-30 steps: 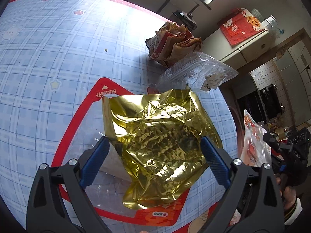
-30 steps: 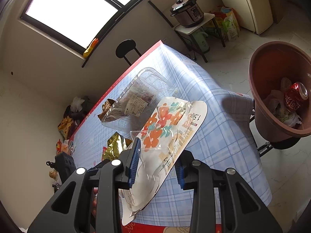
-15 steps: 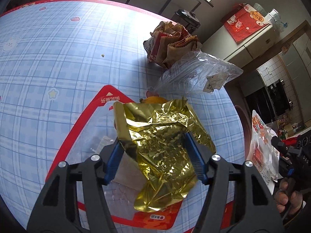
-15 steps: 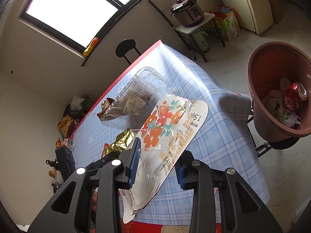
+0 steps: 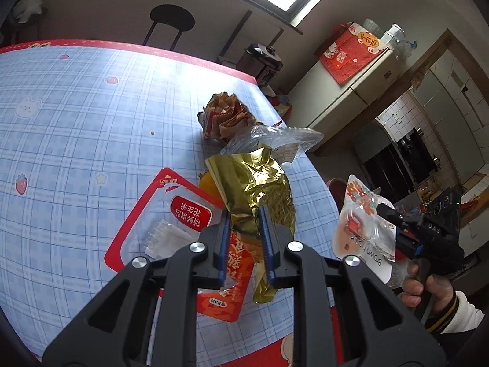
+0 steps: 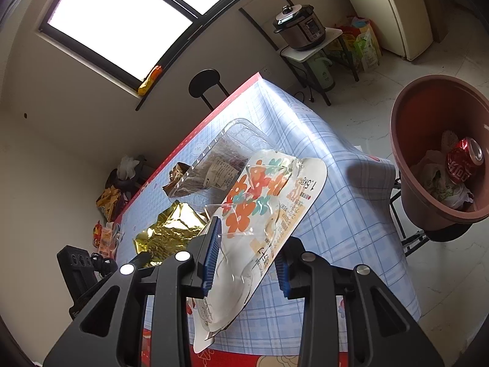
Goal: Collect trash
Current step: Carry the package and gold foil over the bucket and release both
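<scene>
My left gripper (image 5: 244,240) is shut on a crumpled gold foil wrapper (image 5: 256,183) and holds it lifted above the blue checked table (image 5: 76,128). The wrapper also shows in the right wrist view (image 6: 168,232). My right gripper (image 6: 246,260) is shut on a white blister pack with orange flowers (image 6: 262,208), held above the table's near edge; it also shows in the left wrist view (image 5: 363,223). A brown trash bin (image 6: 406,159) with a red can (image 6: 463,160) inside stands on the floor to the right.
A red-edged clear bag (image 5: 171,223) lies under the left gripper. A brown snack wrapper (image 5: 224,119) and a clear plastic tray (image 5: 275,140) lie farther back on the table. A black stool (image 5: 171,21) stands behind the table.
My left gripper closed on the gold foil wrapper and lifted it off the red-edged bag. My right gripper kept its hold on the blister pack and hardly moved.
</scene>
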{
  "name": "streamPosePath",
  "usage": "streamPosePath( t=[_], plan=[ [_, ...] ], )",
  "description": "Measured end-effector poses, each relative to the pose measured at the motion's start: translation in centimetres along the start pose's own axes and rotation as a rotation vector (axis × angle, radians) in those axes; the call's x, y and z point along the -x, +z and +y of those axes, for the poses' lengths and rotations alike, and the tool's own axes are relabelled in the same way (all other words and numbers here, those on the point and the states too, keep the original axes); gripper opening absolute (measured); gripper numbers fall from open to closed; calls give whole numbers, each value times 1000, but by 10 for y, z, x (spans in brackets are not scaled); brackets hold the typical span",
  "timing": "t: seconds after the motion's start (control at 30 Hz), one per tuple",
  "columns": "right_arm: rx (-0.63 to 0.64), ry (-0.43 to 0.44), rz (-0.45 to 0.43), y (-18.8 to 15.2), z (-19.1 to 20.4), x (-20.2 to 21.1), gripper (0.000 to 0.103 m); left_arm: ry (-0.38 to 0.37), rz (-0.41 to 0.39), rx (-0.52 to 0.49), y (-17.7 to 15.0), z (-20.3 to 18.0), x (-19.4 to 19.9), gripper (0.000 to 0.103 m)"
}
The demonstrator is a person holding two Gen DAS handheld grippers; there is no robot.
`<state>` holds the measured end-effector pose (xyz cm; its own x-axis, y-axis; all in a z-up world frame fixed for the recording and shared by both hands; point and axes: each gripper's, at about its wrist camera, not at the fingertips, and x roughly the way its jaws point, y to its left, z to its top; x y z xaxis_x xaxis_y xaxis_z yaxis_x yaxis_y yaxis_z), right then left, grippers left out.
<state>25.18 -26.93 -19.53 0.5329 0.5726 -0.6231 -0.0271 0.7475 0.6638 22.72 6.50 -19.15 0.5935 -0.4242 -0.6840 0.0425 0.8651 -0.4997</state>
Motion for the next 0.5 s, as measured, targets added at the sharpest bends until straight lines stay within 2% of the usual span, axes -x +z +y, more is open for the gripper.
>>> streamPosePath(
  t=[0.3,0.5],
  plan=[
    [-3,-4,-90,19,-11,33,32,-5,-172,-29,33,-21,61,22],
    [-54,-52,-167,37,-44,69,30,-17,-229,-61,47,-48,75,22]
  ],
)
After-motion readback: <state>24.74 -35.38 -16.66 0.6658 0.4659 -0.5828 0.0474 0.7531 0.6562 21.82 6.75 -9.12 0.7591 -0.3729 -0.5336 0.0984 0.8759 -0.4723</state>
